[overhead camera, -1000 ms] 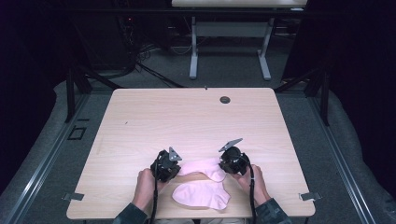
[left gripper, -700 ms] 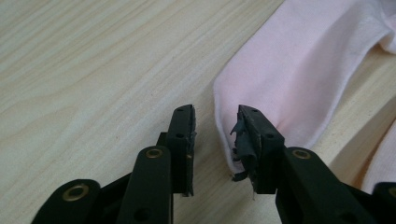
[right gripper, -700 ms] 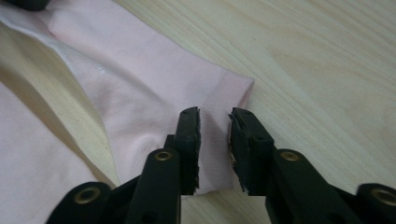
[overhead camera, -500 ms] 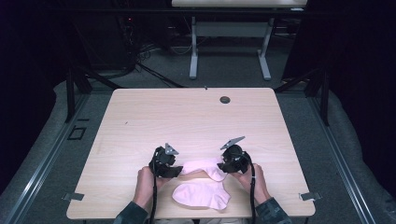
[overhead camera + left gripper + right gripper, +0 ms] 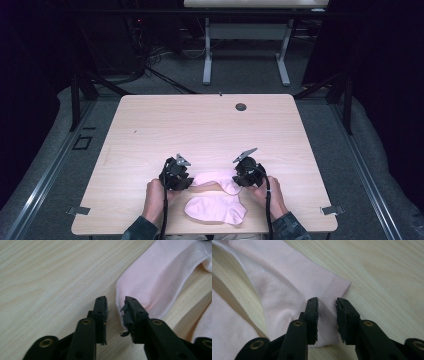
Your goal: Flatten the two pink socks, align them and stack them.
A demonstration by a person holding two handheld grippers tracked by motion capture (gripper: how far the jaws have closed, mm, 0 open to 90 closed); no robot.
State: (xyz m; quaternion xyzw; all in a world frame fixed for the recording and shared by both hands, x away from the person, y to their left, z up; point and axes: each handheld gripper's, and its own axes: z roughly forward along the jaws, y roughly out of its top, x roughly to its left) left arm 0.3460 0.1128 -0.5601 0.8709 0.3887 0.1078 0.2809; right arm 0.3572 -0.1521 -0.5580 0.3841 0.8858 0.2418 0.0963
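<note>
The left gripper (image 5: 184,176) sits low over the table (image 5: 200,125) near its front edge, held in the person's left hand (image 5: 156,196), with its jaws parted by a narrow gap and nothing clamped between them. In the left gripper view the rounded end of a pink sock (image 5: 160,277) lies just ahead of and to the right of the jaws; the sock's edge runs down into the gap, and the right jaw (its pad looks frayed) overlaps the fabric, though whether it presses on it cannot be told. The right gripper (image 5: 241,176), in the right hand (image 5: 269,196), is likewise unclenched, its jaws a small gap apart. In the right gripper view they stand over the ribbed cuff (image 5: 334,292) of the same sock (image 5: 277,285), the cuff's corner just ahead and to the right of the jaws, the body stretching away to the left. From the high view this sock (image 5: 216,179) lies flat between the two grippers, each at one end. A second sock (image 5: 215,210) lies nearer the person, just behind both grippers, between the hands.
</note>
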